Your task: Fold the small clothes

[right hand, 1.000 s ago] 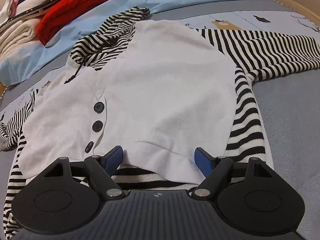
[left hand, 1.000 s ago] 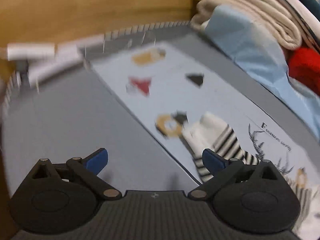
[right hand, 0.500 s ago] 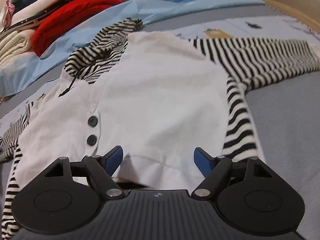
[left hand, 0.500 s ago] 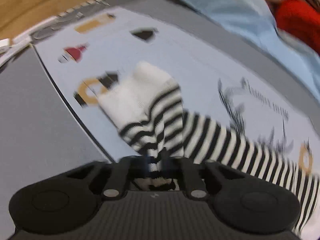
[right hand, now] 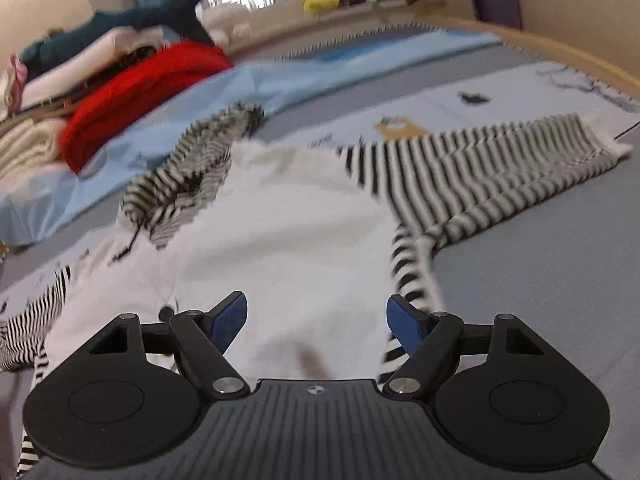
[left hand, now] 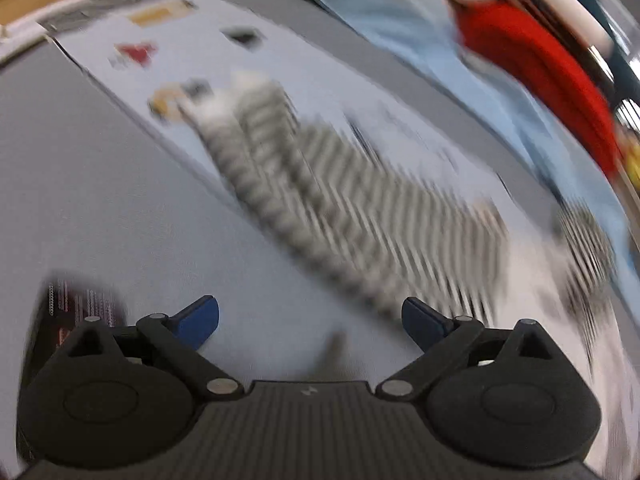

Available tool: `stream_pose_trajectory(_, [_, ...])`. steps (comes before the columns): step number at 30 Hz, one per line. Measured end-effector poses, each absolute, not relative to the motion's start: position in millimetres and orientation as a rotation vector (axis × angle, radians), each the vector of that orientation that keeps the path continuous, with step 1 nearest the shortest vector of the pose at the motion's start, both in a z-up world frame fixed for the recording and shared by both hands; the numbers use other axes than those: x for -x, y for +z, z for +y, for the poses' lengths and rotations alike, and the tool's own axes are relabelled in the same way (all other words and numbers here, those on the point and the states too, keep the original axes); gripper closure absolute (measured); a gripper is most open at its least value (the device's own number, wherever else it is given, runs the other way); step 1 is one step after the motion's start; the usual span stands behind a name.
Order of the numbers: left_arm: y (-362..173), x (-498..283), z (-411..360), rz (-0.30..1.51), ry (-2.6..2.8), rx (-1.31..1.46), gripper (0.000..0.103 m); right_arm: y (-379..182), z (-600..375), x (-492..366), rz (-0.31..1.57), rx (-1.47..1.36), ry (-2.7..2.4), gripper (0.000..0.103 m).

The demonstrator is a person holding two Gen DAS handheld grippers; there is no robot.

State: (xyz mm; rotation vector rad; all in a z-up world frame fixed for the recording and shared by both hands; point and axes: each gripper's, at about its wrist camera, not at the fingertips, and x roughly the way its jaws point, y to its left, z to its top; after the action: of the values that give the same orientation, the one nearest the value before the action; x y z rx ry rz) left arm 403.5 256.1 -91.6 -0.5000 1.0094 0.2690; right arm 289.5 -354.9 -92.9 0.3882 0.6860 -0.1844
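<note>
A small white top (right hand: 288, 240) with black-and-white striped sleeves and hood lies flat on the grey mat (right hand: 540, 280). Its right sleeve (right hand: 500, 168) stretches out to the right. The striped hood (right hand: 192, 176) lies at the far end. My right gripper (right hand: 316, 318) is open, low over the white front near the hem. In the left wrist view the left sleeve (left hand: 340, 200) lies stretched out, blurred by motion. My left gripper (left hand: 310, 318) is open and empty just short of the sleeve.
A pile of folded clothes stands at the far left, with a red garment (right hand: 140, 92) and a light blue cloth (right hand: 260, 84) beside it; the red garment (left hand: 540, 68) also shows at the left wrist view's right. The mat's printed panel (left hand: 180, 52) lies under the sleeve. A dark box (left hand: 80, 308) sits at the left.
My left gripper was shut on the sleeve's cuff half a second ago; it has let go, opened and pulled back. The sleeve now lies stretched out. My right gripper tilted up, staying open.
</note>
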Motion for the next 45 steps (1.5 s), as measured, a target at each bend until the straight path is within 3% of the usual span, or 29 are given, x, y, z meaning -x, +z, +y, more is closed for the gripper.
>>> stream_pose_trajectory(8, [-116.1,-278.4,164.2,1.133,-0.011,0.471,0.0,-89.6,-392.3,-195.1,0.739,-0.503,-0.166,0.024])
stream_pose_trajectory(12, [-132.5,-257.8,151.7,1.159,-0.052,0.538,0.0,-113.3,-389.0,-148.0,0.832,-0.519,-0.148,0.023])
stream_pose_trajectory(17, [-139.4,-254.2,127.8,1.203,-0.13,0.517,0.0,-109.9,-365.5,-132.5,0.755,-0.435,-0.037,0.023])
stream_pose_trajectory(20, [-143.0,-251.0,107.6,1.265,-0.181,0.487,0.001,-123.4,-352.2,-146.5,0.816,-0.403,-0.002,0.032])
stream_pose_trajectory(21, [-140.6,-247.3,100.3,1.253,-0.169,0.434,0.008,-131.8,-349.3,-152.1,0.861,-0.406,0.0,0.054])
stream_pose_trajectory(22, [-137.1,-243.0,92.0,1.232,-0.133,0.349,0.039,-139.7,-348.6,-156.2,0.903,-0.409,-0.02,0.074])
stream_pose_trajectory(23, [-133.1,-238.3,85.9,1.215,-0.124,0.267,0.06,-142.0,-349.1,-156.0,0.906,-0.388,-0.048,0.08])
stream_pose_trajectory(24, [-129.8,-233.1,86.4,1.209,-0.134,0.258,0.074,-138.4,-350.4,-154.5,0.906,-0.364,-0.044,0.094])
stream_pose_trajectory(27, [-116.8,-215.3,100.3,1.201,-0.169,0.335,0.078,-115.7,-365.0,-142.3,0.894,-0.413,-0.056,0.096])
stream_pose_trajectory(33, [-120.2,-183.4,104.6,1.245,-0.186,0.247,0.077,-101.6,-373.2,-116.5,0.927,-0.42,-0.035,0.097])
stream_pose_trajectory(35, [-128.2,-181.1,106.1,1.251,-0.179,0.237,0.07,-119.6,-368.6,-113.9,0.986,-0.383,-0.048,0.097])
stream_pose_trajectory(36, [-127.0,-182.2,108.4,1.242,-0.174,0.246,0.064,-123.5,-368.3,-113.7,0.99,-0.374,-0.055,0.097])
stream_pose_trajectory(39, [-117.7,-185.6,115.2,1.213,-0.106,0.271,0.017,-121.2,-372.3,-114.4,0.955,-0.408,-0.056,0.094])
stream_pose_trajectory(41, [-106.8,-183.0,127.2,1.173,-0.057,0.292,0.013,-115.7,-377.2,-114.5,0.953,-0.428,-0.067,0.08])
stream_pose_trajectory(43, [-93.8,-181.3,136.6,1.138,-0.045,0.294,0.01,-102.2,-381.4,-110.6,0.939,-0.418,-0.072,0.046])
stream_pose_trajectory(45, [-76.9,-181.7,140.7,1.08,-0.003,0.277,0.009,-83.9,-382.8,-100.4,0.89,-0.39,-0.063,0.036])
